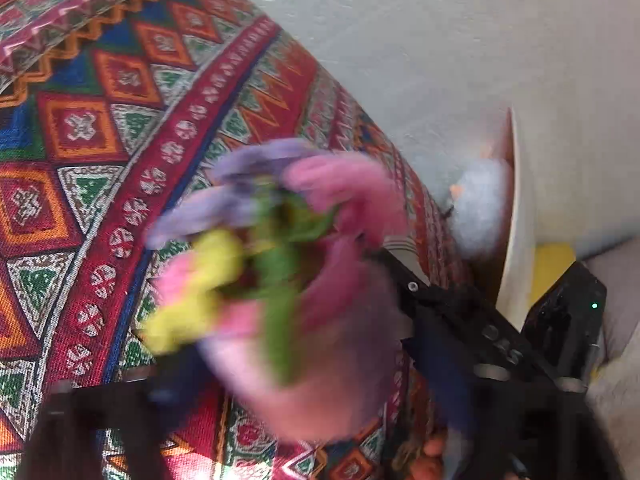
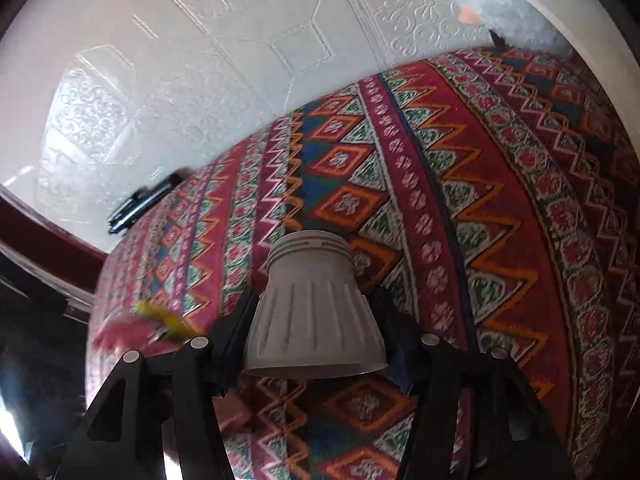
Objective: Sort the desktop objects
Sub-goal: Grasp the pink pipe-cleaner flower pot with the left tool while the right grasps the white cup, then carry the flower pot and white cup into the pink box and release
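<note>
A blurred bunch of artificial flowers (image 1: 280,264), pink, purple, yellow and green, fills the left wrist view between the black fingers of my left gripper (image 1: 296,328), which looks shut on it above the patterned tablecloth (image 1: 100,128). In the right wrist view my right gripper (image 2: 316,316) is shut on a grey ribbed flowerpot (image 2: 316,304), held by its sides with the narrow base pointing away from me. The flower bunch (image 2: 152,324) shows as a blur at the lower left there. The right gripper's black body (image 1: 568,312) with a green light sits at the right edge of the left wrist view.
A pale blue fluffy toy (image 1: 480,204) with orange bits lies at the table's far edge against a cream board (image 1: 520,220); it also shows as the toy (image 2: 516,12) top right. Black pens (image 2: 140,204) lie at the cloth's far left edge by the embossed white wall (image 2: 240,60).
</note>
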A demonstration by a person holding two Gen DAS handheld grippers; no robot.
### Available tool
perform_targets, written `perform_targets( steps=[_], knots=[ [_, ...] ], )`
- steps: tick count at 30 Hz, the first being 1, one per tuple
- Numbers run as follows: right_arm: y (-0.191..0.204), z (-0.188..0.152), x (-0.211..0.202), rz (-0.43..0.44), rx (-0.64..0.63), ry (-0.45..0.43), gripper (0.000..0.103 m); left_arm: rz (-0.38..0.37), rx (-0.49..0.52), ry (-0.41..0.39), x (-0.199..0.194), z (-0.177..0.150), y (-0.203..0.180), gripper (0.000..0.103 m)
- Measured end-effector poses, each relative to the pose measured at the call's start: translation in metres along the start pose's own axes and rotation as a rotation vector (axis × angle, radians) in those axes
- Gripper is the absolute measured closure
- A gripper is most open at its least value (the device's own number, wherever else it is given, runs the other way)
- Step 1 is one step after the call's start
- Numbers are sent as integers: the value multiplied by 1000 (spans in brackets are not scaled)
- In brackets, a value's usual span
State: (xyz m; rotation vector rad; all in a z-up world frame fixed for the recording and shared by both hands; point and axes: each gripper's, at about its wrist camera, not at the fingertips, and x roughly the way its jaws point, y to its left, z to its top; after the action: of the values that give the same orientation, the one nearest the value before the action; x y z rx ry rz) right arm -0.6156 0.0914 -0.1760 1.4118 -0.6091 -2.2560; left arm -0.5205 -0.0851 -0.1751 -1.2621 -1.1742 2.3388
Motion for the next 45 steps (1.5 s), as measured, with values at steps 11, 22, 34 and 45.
perform_targets(
  steps=[11, 22, 34, 45],
  knots=[
    [6, -133, -169, 140, 16, -122, 43, 149, 475, -189, -141, -154, -93, 38],
    [6, -251, -345, 159, -34, -291, 42, 163, 810, -347, -269, -271, -183, 38],
    [-16, -310, -512, 97, -47, -568, 42, -69, 1005, -300, -290, -359, -282, 38],
    [-126, -316, -644, -144, 108, -808, 42, -244, 1105, -124, -199, -389, -388, 37]
  ],
)
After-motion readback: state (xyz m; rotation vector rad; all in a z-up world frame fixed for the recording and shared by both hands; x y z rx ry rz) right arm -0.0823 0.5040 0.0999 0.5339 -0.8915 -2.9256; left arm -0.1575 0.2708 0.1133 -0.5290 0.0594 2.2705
